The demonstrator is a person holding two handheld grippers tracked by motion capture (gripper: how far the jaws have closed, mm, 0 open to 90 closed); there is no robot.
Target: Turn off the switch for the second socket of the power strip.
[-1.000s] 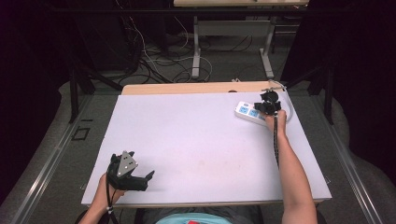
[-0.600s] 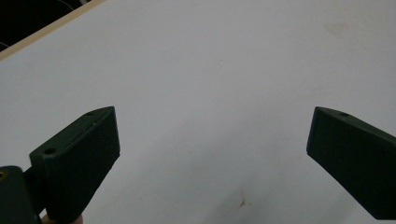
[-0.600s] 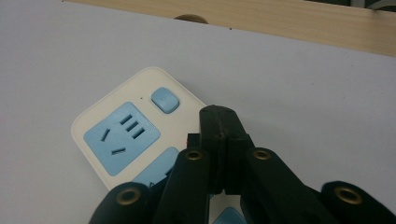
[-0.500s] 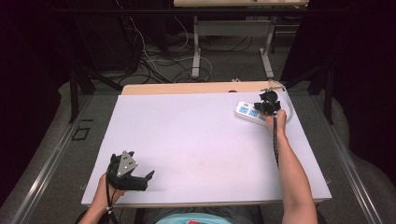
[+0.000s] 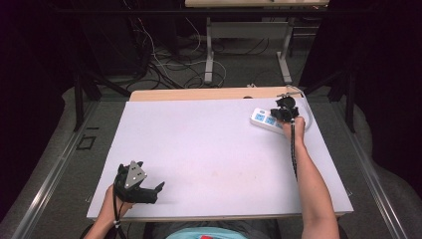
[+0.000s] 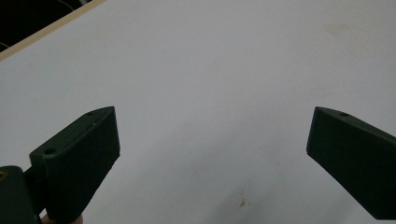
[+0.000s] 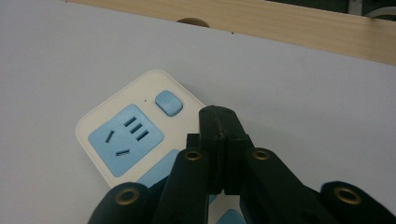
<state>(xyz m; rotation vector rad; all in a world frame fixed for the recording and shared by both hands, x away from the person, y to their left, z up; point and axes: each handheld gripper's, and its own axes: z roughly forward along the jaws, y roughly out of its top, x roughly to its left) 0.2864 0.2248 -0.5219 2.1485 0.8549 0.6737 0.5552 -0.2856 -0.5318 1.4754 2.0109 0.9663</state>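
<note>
While the right gripper (image 7: pixel 218 116) hovers with jaws pressed together over the power strip (image 5: pixel 266 120) at the desk's (image 5: pixel 209 149) far right, press its blue switch (image 7: pixel 168 101) squarely; the left gripper (image 5: pixel 135 183), jaws wide, waits empty.

Two black fingers (image 6: pixel 79 163) wide apart over bare white tabletop (image 6: pixel 210 70)

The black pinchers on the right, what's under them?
Under the shut right gripper lies a white power strip with blue sockets on the table. The gripper covers part of the strip, so that part is hidden.
</note>
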